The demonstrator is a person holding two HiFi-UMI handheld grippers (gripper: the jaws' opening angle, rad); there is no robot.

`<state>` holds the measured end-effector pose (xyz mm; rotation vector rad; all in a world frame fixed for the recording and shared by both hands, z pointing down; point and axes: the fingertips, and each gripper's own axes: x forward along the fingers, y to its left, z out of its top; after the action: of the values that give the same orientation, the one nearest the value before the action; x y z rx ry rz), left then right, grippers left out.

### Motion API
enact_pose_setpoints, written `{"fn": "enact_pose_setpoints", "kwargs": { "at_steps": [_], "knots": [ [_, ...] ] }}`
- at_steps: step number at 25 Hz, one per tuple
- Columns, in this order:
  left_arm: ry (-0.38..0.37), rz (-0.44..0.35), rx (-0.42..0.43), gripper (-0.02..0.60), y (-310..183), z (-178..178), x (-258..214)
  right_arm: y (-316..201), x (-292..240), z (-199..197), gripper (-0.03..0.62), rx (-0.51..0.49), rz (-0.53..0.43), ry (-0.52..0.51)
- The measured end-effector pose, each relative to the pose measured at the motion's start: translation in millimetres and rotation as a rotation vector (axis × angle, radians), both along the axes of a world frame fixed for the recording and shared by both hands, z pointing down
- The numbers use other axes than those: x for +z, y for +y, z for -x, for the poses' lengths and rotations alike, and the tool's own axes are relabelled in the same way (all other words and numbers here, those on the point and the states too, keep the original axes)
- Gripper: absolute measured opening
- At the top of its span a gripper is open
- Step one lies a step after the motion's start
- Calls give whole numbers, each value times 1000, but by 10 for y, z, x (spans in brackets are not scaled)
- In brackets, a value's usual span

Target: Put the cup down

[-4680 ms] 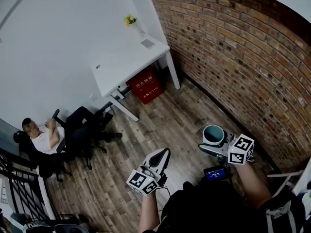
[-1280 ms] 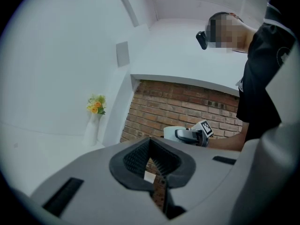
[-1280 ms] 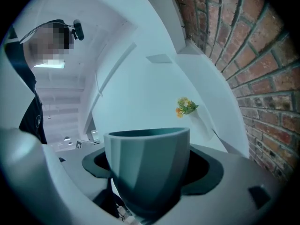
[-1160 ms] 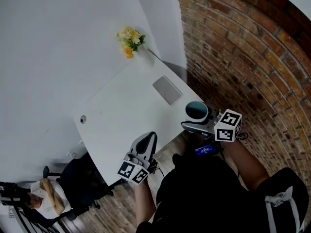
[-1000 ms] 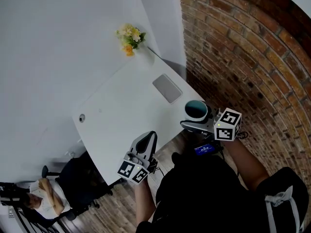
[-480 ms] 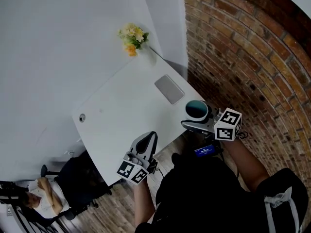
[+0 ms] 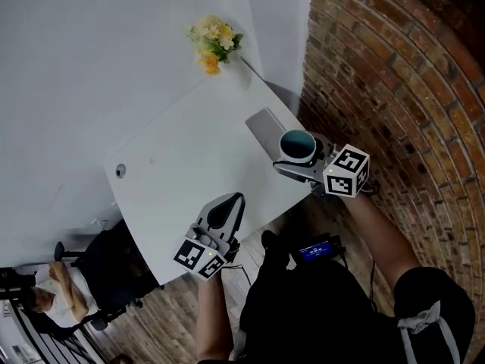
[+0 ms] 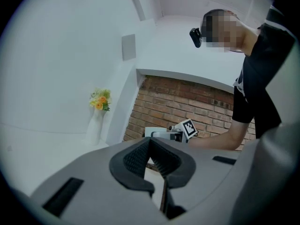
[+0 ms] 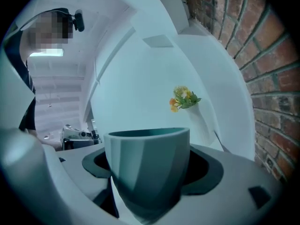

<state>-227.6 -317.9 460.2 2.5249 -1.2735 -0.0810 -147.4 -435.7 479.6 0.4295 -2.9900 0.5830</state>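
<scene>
I have the right gripper [image 7: 298,165] clamped on the teal cup [image 7: 297,145], one jaw on each side of its wall, the cup upright with its mouth facing up. It sits over the white table [image 7: 182,180] at the corner nearest the brick wall [image 7: 394,89], just beside a flat grey rectangle [image 7: 264,130] lying on the table. I cannot tell whether the cup's base touches the table. My left gripper [image 7: 225,207] is over the table's near edge, well apart from the cup, its jaws together with nothing between them. At the table's far corner stands a white vase of yellow and orange flowers [image 7: 214,36]. Beyond the table's left end, a person [image 7: 53,294] sits in a chair.
</scene>
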Motion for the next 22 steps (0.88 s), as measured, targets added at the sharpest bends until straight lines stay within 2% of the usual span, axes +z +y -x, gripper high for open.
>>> {"fn": "enact_pose_setpoints", "kwargs": {
  "at_steps": [7, 14, 19, 22],
  "knots": [
    [-47, 39, -37, 8, -629, 154, 255, -810, 425, 491, 417, -2, -13, 35],
    [-64, 70, -48, 8, -1041, 194, 491, -1577, 920, 866, 417, 78, -8, 73],
    [-53, 81, -69, 8, -1207, 280, 561, -1762, 1155, 1051, 417, 94, -17, 93],
    [-45, 86, -71, 8, -1203, 307, 574, -1718, 1189, 1134, 417, 82, -69, 97]
  ]
}}
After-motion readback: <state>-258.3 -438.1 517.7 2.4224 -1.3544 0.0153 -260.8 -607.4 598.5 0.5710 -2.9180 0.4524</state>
